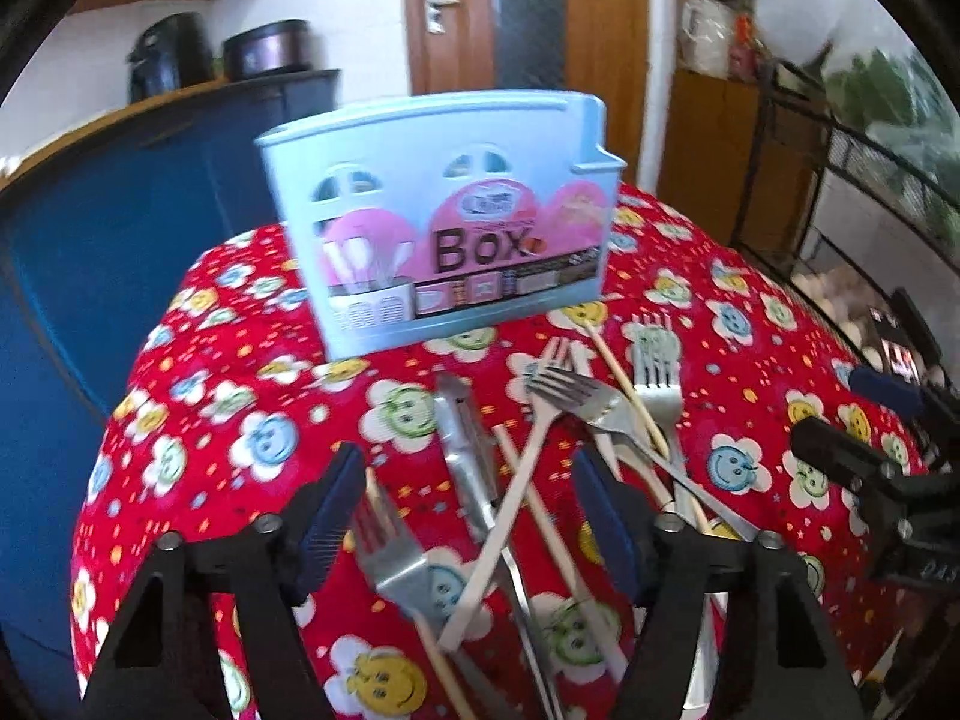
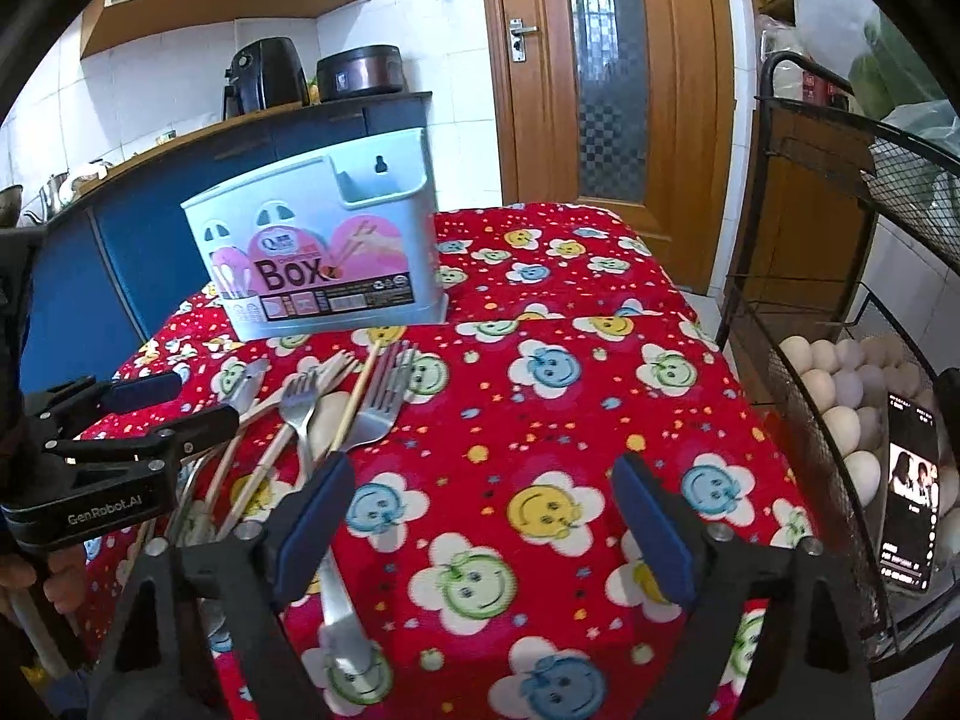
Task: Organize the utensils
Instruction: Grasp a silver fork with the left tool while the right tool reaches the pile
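A light blue utensil box (image 1: 444,222) labelled "Box" stands upright at the far side of the red flowered tablecloth (image 1: 240,420); it also shows in the right wrist view (image 2: 318,258). A pile of metal forks (image 1: 657,372), wooden chopsticks (image 1: 540,504) and a metal utensil (image 1: 462,450) lies in front of it. My left gripper (image 1: 474,516) is open and empty, low over the pile, a fork (image 1: 396,558) between its fingers. My right gripper (image 2: 486,516) is open and empty over bare cloth, right of the pile (image 2: 336,408). The left gripper (image 2: 150,408) shows at its left.
A wire rack with eggs (image 2: 840,396) and a phone (image 2: 909,498) stands at the table's right. A blue counter (image 2: 180,192) with appliances is behind on the left. A wooden door (image 2: 606,72) is at the back. The right gripper shows at the left view's right edge (image 1: 864,420).
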`<move>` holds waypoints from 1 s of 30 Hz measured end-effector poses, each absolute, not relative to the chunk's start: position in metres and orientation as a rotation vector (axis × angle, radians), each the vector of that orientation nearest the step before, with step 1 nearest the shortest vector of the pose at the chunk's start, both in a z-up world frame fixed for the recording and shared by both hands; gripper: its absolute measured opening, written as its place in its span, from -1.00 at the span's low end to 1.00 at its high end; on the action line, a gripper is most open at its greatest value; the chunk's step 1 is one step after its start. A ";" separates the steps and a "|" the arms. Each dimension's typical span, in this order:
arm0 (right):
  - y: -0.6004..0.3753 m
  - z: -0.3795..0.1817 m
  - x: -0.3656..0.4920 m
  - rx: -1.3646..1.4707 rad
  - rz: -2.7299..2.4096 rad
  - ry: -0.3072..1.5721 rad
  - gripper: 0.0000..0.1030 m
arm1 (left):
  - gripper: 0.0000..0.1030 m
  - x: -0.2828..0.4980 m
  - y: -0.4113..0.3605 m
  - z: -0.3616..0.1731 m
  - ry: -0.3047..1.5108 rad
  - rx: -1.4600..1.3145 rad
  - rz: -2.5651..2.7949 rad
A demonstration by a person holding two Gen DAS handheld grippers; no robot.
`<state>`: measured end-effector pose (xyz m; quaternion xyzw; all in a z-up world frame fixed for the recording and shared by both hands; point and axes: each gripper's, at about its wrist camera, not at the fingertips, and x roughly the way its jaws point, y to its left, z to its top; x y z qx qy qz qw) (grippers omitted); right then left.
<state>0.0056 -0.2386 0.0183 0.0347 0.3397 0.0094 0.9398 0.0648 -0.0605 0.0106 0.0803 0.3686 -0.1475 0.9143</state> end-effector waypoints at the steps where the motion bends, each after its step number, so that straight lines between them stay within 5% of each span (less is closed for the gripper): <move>1: -0.240 0.019 0.007 0.072 0.023 0.698 0.64 | 0.30 0.067 -0.063 0.010 0.769 0.171 -0.311; 8: -0.249 0.019 0.017 0.080 0.048 0.713 0.53 | -0.12 0.091 -0.084 -0.001 0.854 0.241 -0.336; 22: -0.255 0.019 0.033 0.107 0.072 0.738 0.30 | -0.16 0.123 -0.114 -0.007 0.897 0.397 -0.348; 26: -0.254 0.019 0.034 0.099 0.073 0.747 0.22 | -0.63 0.129 -0.116 -0.007 0.928 0.353 -0.387; 30: -0.250 0.020 0.035 0.088 0.078 0.741 0.18 | -0.68 0.130 -0.107 -0.003 0.919 0.292 -0.395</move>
